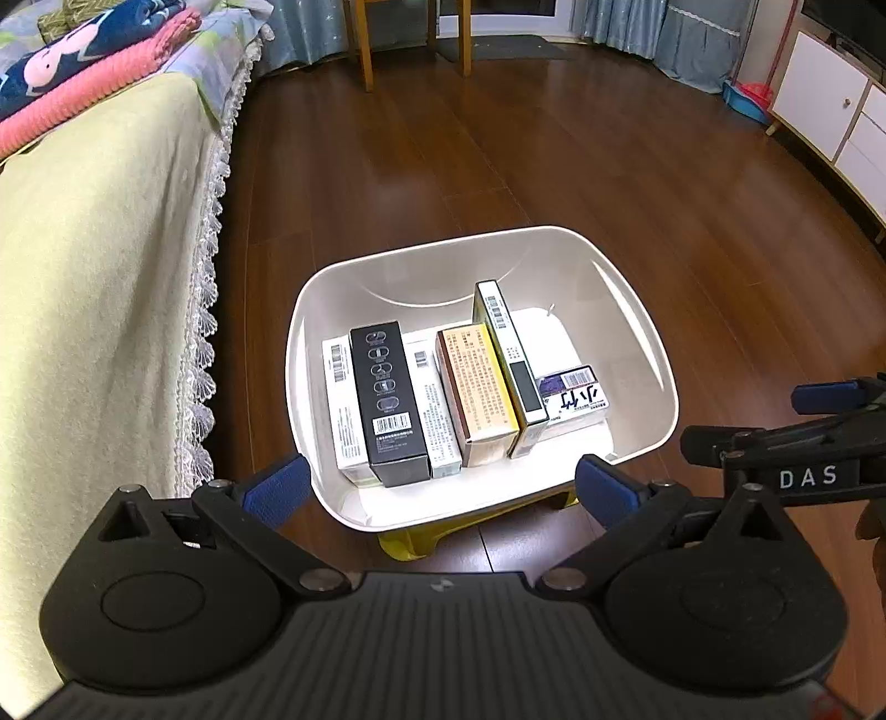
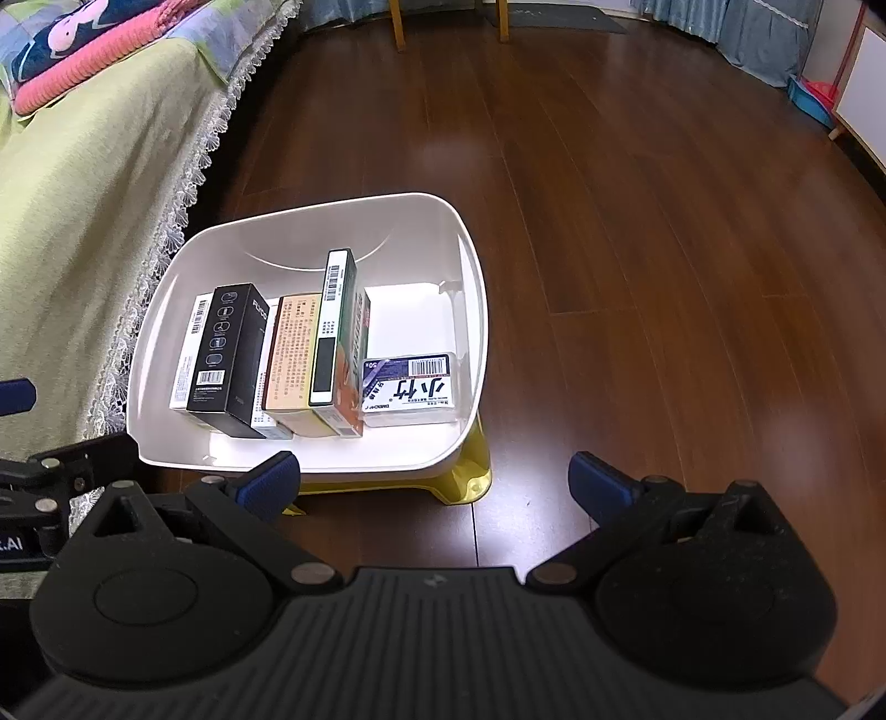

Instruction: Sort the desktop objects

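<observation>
At the bottom of each view, the left gripper (image 1: 440,479) and right gripper (image 2: 434,479) hang empty, jaws apart. Beyond them, mid-frame, a white tub (image 2: 470,310) on a yellow stool (image 2: 470,482) holds light, stiff cardboard boxes on edge, including a black box (image 1: 390,399). They look best pinched across their narrow faces. Wooden floor (image 1: 554,138) lies beyond.

Domestic living room or bedroom: wood-plank floor (image 1: 554,166), lace-trimmed bedspread (image 1: 83,304), folded blankets (image 1: 83,61), curtains (image 1: 686,39), white cabinet (image 1: 825,105), wooden chair legs (image 1: 365,50).
</observation>
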A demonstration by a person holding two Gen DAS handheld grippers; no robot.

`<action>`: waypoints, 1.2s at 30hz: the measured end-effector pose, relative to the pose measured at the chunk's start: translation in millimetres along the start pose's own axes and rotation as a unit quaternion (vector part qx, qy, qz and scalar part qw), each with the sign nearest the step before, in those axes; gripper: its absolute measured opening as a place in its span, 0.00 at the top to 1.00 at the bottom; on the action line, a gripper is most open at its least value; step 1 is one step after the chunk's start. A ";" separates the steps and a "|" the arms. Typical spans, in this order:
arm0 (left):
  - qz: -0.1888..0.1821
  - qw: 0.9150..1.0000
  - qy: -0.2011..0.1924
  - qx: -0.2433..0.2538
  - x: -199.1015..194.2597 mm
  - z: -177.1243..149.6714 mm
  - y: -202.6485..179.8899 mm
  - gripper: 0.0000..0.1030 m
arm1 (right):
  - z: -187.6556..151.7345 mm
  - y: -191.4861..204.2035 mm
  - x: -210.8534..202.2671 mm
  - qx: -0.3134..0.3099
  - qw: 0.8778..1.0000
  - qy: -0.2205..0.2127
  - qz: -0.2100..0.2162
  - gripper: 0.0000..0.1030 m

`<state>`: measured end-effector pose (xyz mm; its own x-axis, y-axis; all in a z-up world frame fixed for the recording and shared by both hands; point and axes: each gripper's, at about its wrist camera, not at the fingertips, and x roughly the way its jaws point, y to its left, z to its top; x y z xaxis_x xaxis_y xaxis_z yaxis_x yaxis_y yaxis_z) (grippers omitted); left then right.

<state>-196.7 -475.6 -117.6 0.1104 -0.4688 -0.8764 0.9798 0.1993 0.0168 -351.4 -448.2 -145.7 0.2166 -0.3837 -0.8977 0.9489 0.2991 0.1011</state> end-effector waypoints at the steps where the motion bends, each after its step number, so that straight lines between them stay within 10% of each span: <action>1: 0.000 1.000 0.000 -0.003 1.2 -0.4 0.5 0.01 | 0.3 0.1 0.8 -0.001 1.000 0.001 -0.001 0.01; 36: 0.003 1.000 0.008 -0.013 12.5 -4.7 -2.7 0.01 | -1.9 -0.3 6.3 0.001 1.000 0.004 -0.007 0.01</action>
<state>-198.8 -477.9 -130.8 0.1138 -0.4538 -0.8838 0.9742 0.2255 0.0097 -350.7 -449.1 -152.2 0.2022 -0.3809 -0.9022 0.9523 0.2916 0.0903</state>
